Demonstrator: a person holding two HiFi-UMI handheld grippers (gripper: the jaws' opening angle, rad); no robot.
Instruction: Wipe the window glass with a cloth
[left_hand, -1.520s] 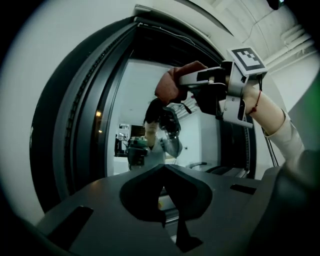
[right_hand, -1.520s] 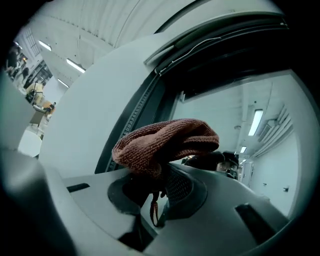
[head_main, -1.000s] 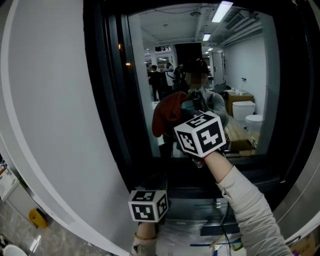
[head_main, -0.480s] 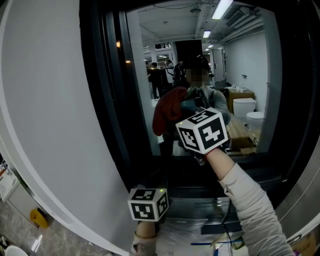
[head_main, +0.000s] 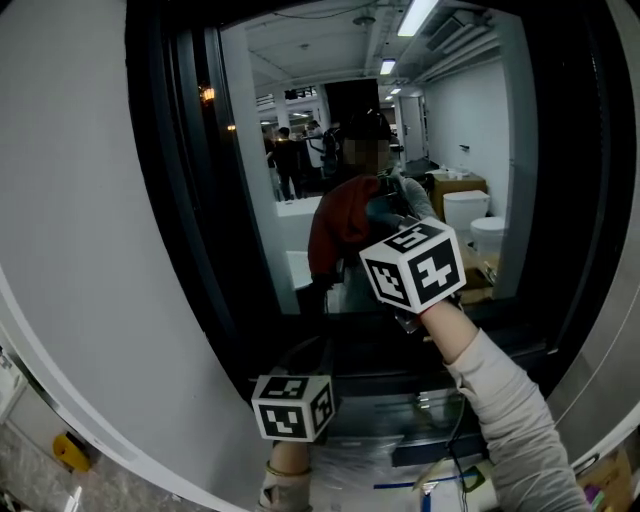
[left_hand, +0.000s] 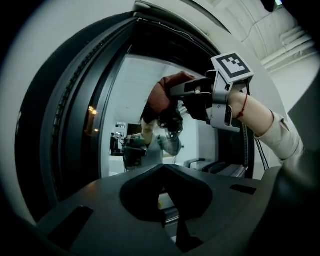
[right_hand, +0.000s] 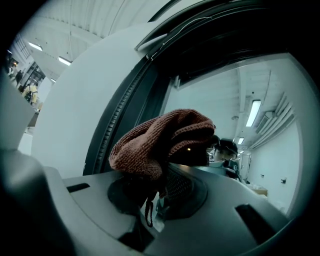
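Right gripper (right_hand: 166, 181) is clamped on the reddish-brown cloth (right_hand: 161, 139). The cloth bunches up over its jaws, right up against the window glass (head_main: 290, 235) straight ahead of it. Left gripper (left_hand: 165, 171) hangs lower down, below the right one, jaws pinched together on nothing.

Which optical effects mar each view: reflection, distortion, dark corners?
Head view: the window glass mirrors the lit room; left gripper view: fisheye bends the window frame into an arc; right gripper view: the cloth is sharp, the corners black.
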